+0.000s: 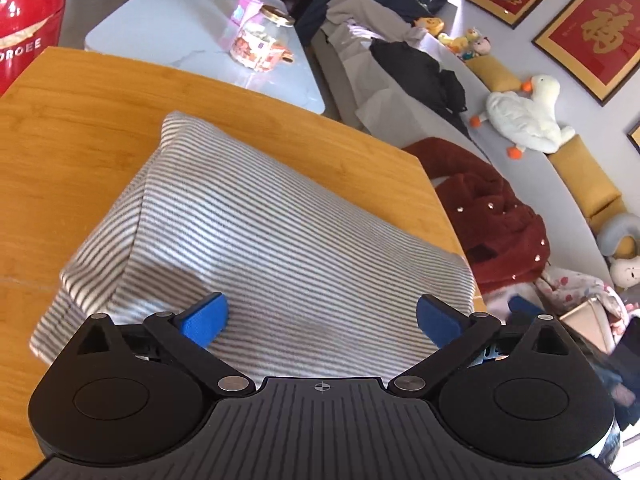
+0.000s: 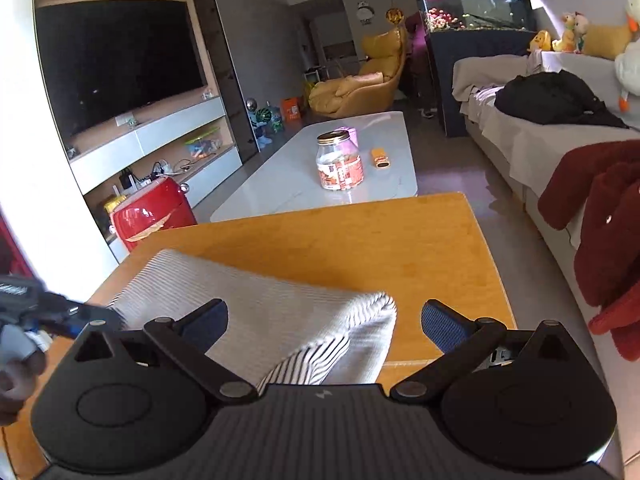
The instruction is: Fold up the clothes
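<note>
Grey-and-white striped knit garment (image 1: pixel 256 236) lies on the honey-coloured wooden table (image 1: pixel 72 128), gathered into a compact, roughly rectangular bundle with doubled edges showing on its left side. Left gripper (image 1: pixel 322 318) hovers low over the near part of the cloth, blue pads wide apart, nothing between them. Right gripper (image 2: pixel 324 318) likewise spread, holding nothing; the garment's rounded right corner (image 2: pixel 376 308) sits just ahead of it, between the fingers and slightly left of centre. The left tool's tip shows at the far left of the right wrist view. A dark red fleecy garment (image 1: pixel 492 216) is draped on the grey sofa beyond the table's right edge. The bundle would fit either a fold nearly finished or one midway, with another halving due. Whichever holds, judgement is that any grip should take every layer at an edge, both tools level, so the stripes stay aligned and the soft knit does not slide or bunch.
</note>
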Available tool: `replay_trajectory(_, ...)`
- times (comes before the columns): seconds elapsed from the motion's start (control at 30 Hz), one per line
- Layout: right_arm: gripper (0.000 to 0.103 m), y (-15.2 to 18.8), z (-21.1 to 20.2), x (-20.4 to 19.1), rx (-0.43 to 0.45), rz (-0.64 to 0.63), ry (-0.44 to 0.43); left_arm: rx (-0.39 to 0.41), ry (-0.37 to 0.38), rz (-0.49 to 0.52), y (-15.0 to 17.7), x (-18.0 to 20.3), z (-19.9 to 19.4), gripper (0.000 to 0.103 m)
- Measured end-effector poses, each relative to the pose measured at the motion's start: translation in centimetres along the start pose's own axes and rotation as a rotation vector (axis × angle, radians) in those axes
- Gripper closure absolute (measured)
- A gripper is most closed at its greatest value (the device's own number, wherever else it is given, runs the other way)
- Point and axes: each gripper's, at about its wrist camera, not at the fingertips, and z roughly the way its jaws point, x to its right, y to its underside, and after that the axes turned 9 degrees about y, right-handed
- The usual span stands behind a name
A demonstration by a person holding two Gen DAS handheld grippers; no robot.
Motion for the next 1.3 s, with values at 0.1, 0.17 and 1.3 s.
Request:
replay_trajectory(0.1,0.0,-1.7,3.9,-0.9,-0.03,-0.086,0.042,-0.028,0.02,-0.036,1.0,-0.3,-0.4,0.0)
replay_trajectory(0.17,0.0,-2.2,6.5,-2.1,-0.064,-0.151,0.063,-0.046,0.033,-0.061,1.7,-0.5,-0.7,0.0)
replay_trajectory(1.3,0.0,5.4,1.0,-3.9,-0.238,-0.001,-0.028,0.044,-0.046,0.113,-1.2,0.0,0.0,0.0)
